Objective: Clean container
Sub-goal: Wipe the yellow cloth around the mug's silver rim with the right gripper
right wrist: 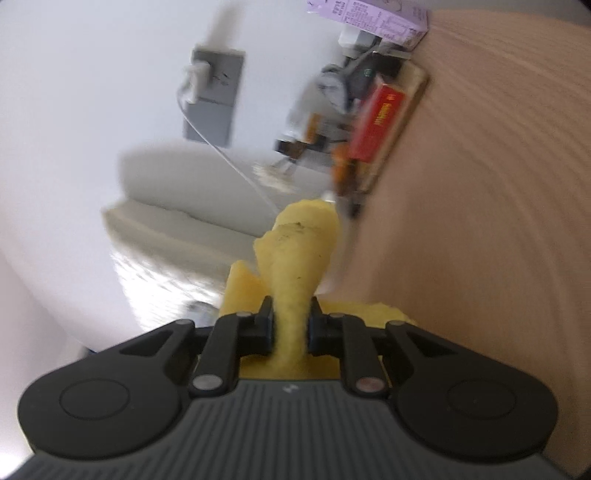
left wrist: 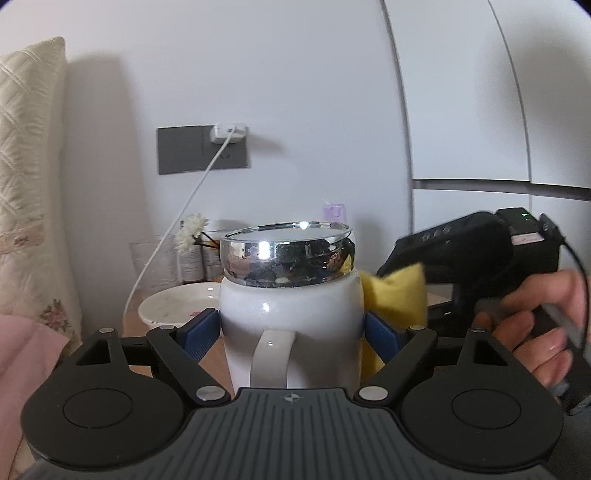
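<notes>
A white mug (left wrist: 288,314) with a shiny chrome rim band and a handle facing the camera stands upright between my left gripper's (left wrist: 290,332) blue pads (left wrist: 199,334), which press on its two sides. My right gripper (right wrist: 291,328) is shut on a yellow cloth (right wrist: 299,251) that sticks up between its fingers. In the left wrist view the cloth (left wrist: 397,295) is at the mug's right side, with the right gripper's black body (left wrist: 472,254) and a hand behind it. The right wrist view is tilted and blurred.
A wooden table top (right wrist: 480,221) holds a white plate (left wrist: 177,308), a clear glass (left wrist: 153,264), small bottles with a white flower (left wrist: 192,230), a red box (right wrist: 376,122) and a purple carton (right wrist: 373,18). A grey wall socket with a white charger and cable (left wrist: 203,149) is behind. A cream headboard (left wrist: 26,166) stands at left.
</notes>
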`<state>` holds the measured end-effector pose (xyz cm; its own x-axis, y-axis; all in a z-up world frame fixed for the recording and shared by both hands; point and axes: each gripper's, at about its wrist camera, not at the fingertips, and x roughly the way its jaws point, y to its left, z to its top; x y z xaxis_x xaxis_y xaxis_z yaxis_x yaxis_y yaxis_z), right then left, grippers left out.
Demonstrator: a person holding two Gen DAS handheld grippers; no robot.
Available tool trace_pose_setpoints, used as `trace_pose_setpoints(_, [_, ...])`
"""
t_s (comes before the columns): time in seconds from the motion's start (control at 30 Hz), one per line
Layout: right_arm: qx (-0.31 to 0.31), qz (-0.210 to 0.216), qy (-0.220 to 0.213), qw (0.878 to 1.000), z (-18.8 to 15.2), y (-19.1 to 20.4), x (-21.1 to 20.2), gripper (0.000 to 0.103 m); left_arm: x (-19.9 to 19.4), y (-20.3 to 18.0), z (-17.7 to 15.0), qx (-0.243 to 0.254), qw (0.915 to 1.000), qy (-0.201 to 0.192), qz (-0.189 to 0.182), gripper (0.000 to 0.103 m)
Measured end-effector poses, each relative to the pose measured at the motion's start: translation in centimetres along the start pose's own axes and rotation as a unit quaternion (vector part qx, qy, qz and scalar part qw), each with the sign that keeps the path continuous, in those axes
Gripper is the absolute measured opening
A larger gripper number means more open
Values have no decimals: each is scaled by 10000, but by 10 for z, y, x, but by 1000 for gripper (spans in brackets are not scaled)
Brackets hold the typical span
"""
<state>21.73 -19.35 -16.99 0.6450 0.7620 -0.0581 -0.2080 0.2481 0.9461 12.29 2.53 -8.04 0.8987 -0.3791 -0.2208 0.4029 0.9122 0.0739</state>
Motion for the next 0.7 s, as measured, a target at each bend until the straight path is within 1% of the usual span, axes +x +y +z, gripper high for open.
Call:
trace_pose_setpoints(0.1, [140, 313, -36, 9994, 1, 3, -2, 18, 0, 4, -3, 73, 9999, -42, -150, 87])
trace_pose_setpoints(0.13, [156, 358, -41, 9992, 2, 3, -2, 18, 0, 6, -4, 67, 9998, -66, -192, 87])
trace_pose_setpoints(0.3, [190, 0, 89, 9998, 1, -2, -1, 18, 0, 12, -9, 41, 9992, -166, -361, 87])
trace_pose_setpoints(0.4, [272, 165, 81, 9995, 3, 4, -1, 18, -1, 13, -11, 30, 9989, -220, -410, 87])
trace_pose_setpoints(0.47, [192, 358, 36, 9992, 5, 13, -2, 18, -1, 13, -11, 33, 9989, -227, -421, 87])
trace_pose_setpoints(0.5, [114, 367, 26, 9993, 5, 16, -2, 18, -2, 13, -11, 35, 9988, -232, -428, 87])
trace_pose_setpoints(0.63, [293, -9, 128, 9995, 4, 2, 4, 18, -3, 13, -11, 39, 9986, -257, -454, 87])
trace_pose_setpoints(0.67, [287, -27, 145, 9995, 5, 2, 5, 18, -3, 13, -11, 39, 9986, -262, -459, 87])
trace_pose_setpoints(0.7, [276, 43, 142, 9995, 6, 4, 5, 18, -3, 13, -11, 37, 9986, -266, -462, 87])
